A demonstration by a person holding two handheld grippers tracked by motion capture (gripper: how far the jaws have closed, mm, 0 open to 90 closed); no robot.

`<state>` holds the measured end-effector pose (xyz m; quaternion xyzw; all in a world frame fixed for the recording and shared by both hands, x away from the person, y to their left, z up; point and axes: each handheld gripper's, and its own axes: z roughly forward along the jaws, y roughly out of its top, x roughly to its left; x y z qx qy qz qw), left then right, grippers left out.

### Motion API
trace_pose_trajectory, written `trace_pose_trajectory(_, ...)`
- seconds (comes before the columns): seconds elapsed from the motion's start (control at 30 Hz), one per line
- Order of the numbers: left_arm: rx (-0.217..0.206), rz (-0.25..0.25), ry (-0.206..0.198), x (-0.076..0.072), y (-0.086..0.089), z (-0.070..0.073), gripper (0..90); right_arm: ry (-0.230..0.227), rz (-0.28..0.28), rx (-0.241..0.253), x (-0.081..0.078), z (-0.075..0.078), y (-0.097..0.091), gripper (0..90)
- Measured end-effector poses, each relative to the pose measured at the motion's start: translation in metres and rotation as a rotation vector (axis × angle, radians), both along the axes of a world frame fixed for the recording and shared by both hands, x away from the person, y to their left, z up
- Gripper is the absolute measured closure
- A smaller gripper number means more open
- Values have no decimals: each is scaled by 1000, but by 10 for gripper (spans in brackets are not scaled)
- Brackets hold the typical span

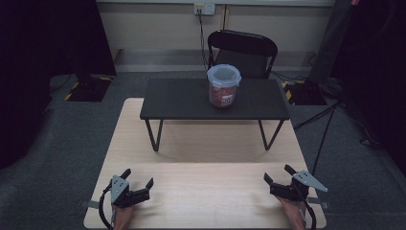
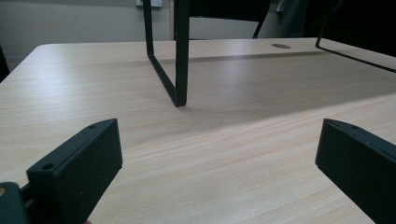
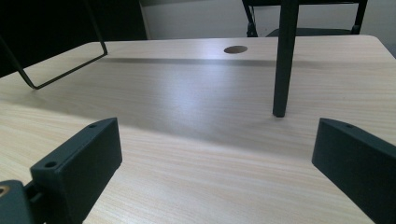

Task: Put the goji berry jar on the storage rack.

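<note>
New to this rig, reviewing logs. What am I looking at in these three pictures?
No robot arm here: a person holds a two-jaw tool in each hand. The high view looks down on a light wooden table, with the left gripper and right gripper resting near its front edge. The other two pictures come from cameras riding on each gripper, looking along its black jaws. Both sets of jaws stand open and hold nothing. On the table stands a low black shelf on wire legs; on it sits a lidded clear plastic jar with red contents.
</note>
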<state>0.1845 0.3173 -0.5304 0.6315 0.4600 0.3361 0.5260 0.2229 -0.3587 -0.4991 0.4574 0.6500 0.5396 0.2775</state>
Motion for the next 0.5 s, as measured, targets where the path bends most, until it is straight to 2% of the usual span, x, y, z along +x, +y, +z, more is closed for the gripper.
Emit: trace_pose_trajectory(0.5,0,1,1,0,0,0,0,-1,-5,2,0,0,-2,5)
